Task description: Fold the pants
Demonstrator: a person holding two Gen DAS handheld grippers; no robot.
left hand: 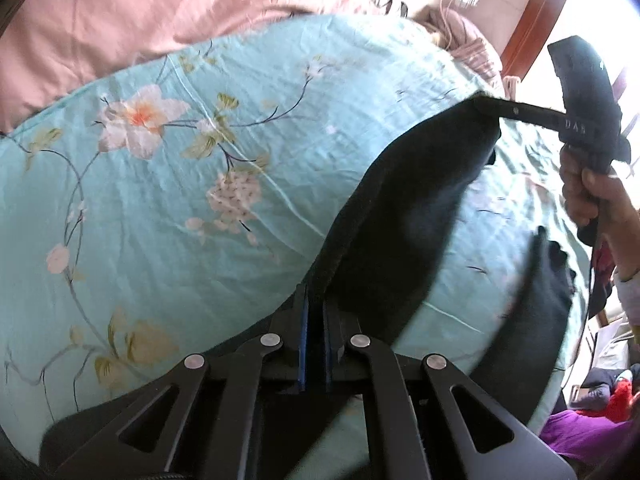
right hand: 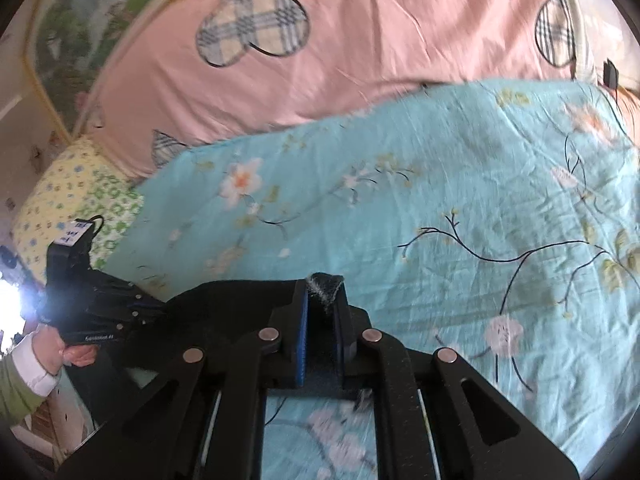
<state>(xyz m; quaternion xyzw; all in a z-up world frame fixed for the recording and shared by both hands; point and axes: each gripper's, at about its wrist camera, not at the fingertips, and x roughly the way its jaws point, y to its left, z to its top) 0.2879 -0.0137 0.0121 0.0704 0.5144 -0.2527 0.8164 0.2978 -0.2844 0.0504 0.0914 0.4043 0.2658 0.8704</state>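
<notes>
The black pants hang stretched in the air between my two grippers, above a turquoise floral sheet. My left gripper is shut on one corner of the pants' edge. In its view the right gripper is at the upper right, held by a hand, shut on the other end. In the right wrist view my right gripper is shut on a frayed black pants corner; the cloth runs left to the left gripper. The rest of the pants hangs below, partly hidden.
A pink quilt with plaid hearts lies across the far side of the bed. A yellow-green patterned pillow is at the left. A wooden bed frame and bright window stand at the right, with clutter below.
</notes>
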